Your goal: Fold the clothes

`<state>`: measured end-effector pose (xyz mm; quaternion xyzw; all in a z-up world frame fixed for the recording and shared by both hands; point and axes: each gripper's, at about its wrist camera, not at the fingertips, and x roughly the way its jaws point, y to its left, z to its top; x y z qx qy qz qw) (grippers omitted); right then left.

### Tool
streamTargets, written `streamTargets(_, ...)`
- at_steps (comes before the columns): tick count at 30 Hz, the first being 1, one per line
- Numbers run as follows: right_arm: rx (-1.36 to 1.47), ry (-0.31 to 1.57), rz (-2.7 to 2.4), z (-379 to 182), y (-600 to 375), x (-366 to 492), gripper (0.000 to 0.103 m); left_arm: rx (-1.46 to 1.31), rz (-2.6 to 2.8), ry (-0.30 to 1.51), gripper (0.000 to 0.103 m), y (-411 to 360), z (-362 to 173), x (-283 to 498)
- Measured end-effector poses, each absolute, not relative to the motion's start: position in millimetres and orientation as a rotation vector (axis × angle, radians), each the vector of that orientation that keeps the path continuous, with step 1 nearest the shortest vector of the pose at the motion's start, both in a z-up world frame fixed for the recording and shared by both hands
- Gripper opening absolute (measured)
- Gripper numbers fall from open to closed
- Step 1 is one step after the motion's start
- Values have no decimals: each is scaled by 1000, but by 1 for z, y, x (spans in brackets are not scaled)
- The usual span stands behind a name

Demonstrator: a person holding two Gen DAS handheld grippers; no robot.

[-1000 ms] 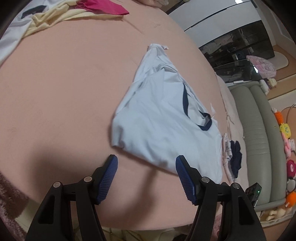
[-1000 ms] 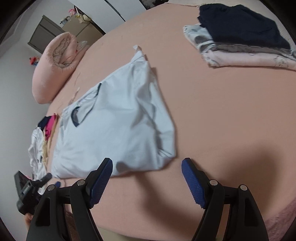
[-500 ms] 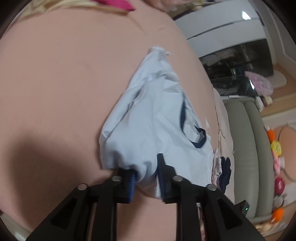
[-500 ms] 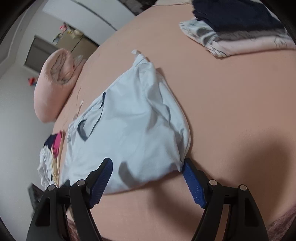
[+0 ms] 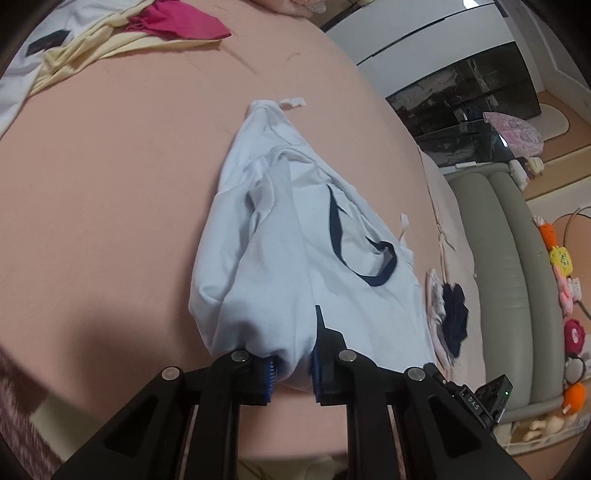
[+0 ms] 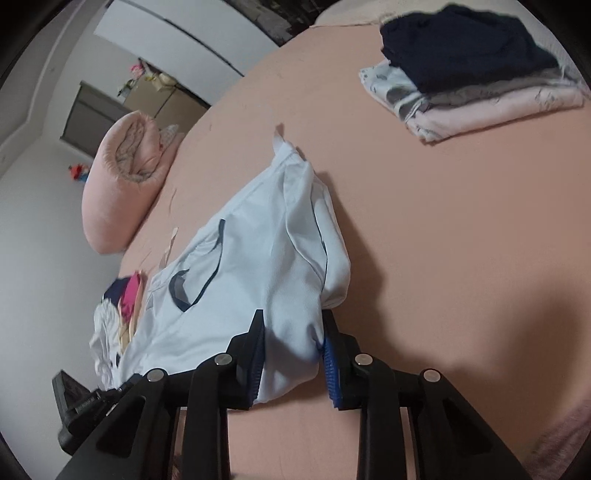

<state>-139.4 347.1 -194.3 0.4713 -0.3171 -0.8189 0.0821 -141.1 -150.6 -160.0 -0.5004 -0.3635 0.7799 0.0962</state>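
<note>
Left gripper (image 5: 291, 365): my jaws pinch the near hem of the pale blue shirt (image 5: 280, 266).
Right gripper (image 6: 293, 354): clamped on the same hem, at the other corner.
Shirt: lies on the pink bed (image 5: 110, 184), stretching away from both tools, near edge bunched and lifted.
Hidden: pad tips buried in cloth.
Beyond: folded stack (image 6: 476, 81); unfolded heap (image 5: 92, 33), cut off by the frame.

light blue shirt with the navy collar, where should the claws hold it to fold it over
Grip the light blue cotton shirt with navy collar trim along its near hem, one corner per claw, coming in low from the near edge of the pink bed. The left claw and right claw are clamped there already; the collar end lies farthest away.
</note>
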Motion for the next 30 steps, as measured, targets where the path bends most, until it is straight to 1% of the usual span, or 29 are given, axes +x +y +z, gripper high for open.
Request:
streamTargets(5, 1402, -976, -2396, -182, 356, -112, 26, -1529, 2266, -1106, 13, -156, -160, -111)
streamTargets(9, 1466, -916, -2371, -195, 348, -121, 27, -1555, 2225, -1149, 13, -158, -171, -111)
streamTargets(11, 1567, -911, -2318, -213, 346, -135, 32, -1568, 2215, -1142, 13, -157, -176, -116)
streamTargets(12, 1600, -891, -2304, -224, 344, -141, 40, -1580, 2220, -1140, 13, -157, -178, -118)
streamTargets(14, 1600, -852, -2290, -235, 341, -145, 42, -1615, 2207, -1136, 14, -157, -187, -118)
streamTargets(16, 1578, -825, -2302, -229, 338, -142, 43, -1623, 2189, -1139, 14, -161, -193, -116)
streamTargets(17, 1564, -811, -2312, -224, 337, -140, 41, -1593, 2190, -1154, 14, -164, -190, -113)
streamTargets(18, 1544, -824, -2303, -220, 336, -137, 29, -1562, 2188, -1169, 14, -166, -187, -110)
streamTargets(19, 1524, -839, -2293, -215, 336, -135, 23, -1533, 2180, -1184, 14, -168, -182, -108)
streamTargets(22, 1472, -973, -2244, -201, 342, -135, 22, -1486, 2147, -1230, 14, -171, -169, -109)
streamTargets(26, 1445, -1150, -2130, -192, 346, -158, 22, -1452, 2037, -1454, 14, -184, -164, -120)
streamTargets(28, 1449, -1233, -2080, -190, 347, -174, 22, -1442, 1987, -1540, 14, -189, -161, -130)
streamTargets(30, 1452, -1314, -2028, -188, 349, -190, 22, -1438, 1960, -1589, 14, -192, -157, -145)
